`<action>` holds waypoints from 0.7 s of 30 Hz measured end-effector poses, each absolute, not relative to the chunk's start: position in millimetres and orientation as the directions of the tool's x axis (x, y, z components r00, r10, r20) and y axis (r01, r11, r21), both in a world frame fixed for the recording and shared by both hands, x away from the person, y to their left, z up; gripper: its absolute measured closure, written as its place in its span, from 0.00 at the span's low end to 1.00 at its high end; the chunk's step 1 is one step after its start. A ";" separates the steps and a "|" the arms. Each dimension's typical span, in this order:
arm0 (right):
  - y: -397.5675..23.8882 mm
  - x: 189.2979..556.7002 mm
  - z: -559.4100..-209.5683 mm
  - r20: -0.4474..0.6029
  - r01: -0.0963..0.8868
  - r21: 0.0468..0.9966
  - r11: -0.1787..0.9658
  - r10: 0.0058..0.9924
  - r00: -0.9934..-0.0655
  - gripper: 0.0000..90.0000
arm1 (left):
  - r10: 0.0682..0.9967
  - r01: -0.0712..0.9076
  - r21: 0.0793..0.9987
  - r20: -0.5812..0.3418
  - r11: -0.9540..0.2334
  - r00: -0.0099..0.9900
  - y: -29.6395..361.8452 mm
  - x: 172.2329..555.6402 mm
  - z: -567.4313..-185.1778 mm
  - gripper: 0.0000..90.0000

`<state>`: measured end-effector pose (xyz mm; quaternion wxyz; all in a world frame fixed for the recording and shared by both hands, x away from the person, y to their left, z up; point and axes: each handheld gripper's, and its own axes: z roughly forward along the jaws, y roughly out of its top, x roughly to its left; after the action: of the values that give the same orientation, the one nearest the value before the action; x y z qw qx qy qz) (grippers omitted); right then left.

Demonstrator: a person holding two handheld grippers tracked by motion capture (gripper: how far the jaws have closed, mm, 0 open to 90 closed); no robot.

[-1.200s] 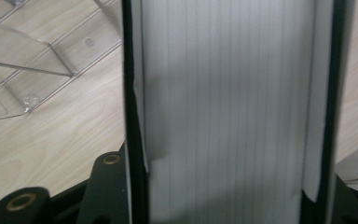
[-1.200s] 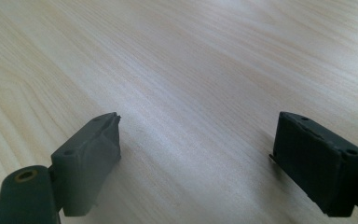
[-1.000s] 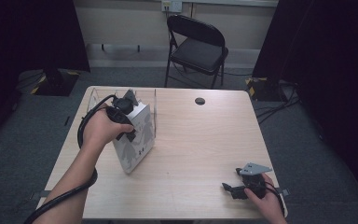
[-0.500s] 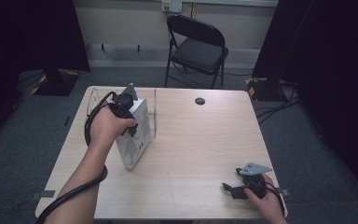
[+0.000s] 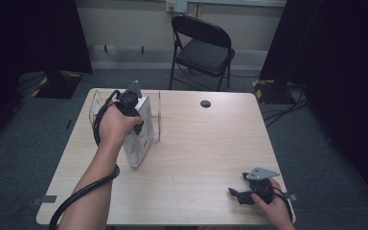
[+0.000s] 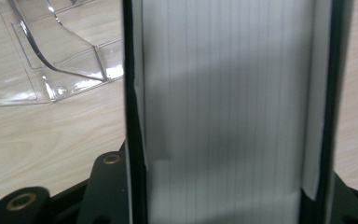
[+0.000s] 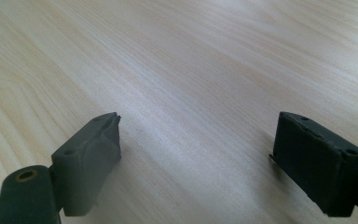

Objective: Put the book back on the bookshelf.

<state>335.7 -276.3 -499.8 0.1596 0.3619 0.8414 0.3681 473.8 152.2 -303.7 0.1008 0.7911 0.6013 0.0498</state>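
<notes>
The left gripper [image 5: 133, 103] clamps a white box [image 5: 140, 139], probably a binder, steadying it upright beside a clear stand [image 6: 51, 56]; the right gripper [image 5: 237, 195] rests with jaws apart, nothing between them.

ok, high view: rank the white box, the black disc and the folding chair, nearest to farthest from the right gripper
1. black disc: far side of the table, up and left of the right gripper.
2. white box: left half of the table, clamped in the left gripper. Clearly farther than the disc.
3. folding chair: on the floor beyond the table.
</notes>
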 end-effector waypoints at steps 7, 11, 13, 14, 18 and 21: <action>-276.2 335.7 -499.8 -0.001 0.493 0.735 0.465 0.728 -0.686 0.16 | 0.968 0.948 0.222 -0.053 -0.228 0.245 149.8 483.3 -302.8 0.58; -276.3 335.7 -499.8 -0.002 0.492 0.735 0.467 0.727 -0.687 0.16 | 0.970 0.949 0.219 -0.037 -0.228 0.241 144.6 488.4 -300.9 0.58; -276.4 335.8 -499.8 0.000 0.491 0.735 0.467 0.725 -0.689 0.16 | 0.973 0.952 0.219 -0.034 -0.215 0.228 144.0 491.7 -299.8 0.58; -276.5 335.8 -499.8 0.000 0.491 0.735 0.467 0.725 -0.689 0.16 | 0.972 0.952 0.216 -0.046 -0.215 0.230 144.6 493.9 -299.3 0.58; -276.5 335.8 -499.8 0.000 0.491 0.735 0.467 0.725 -0.689 0.16 | 0.975 0.952 0.227 -0.038 -0.206 0.219 143.5 499.6 -297.5 0.58; -276.5 335.8 -499.8 0.000 0.491 0.735 0.467 0.725 -0.689 0.16 | 0.974 0.952 0.226 -0.045 -0.207 0.222 140.8 504.1 -296.4 0.58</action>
<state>335.8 -276.5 -499.8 0.1582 0.3612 0.8417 0.3688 504.1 140.8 -296.4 0.1028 0.7749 0.6214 0.0536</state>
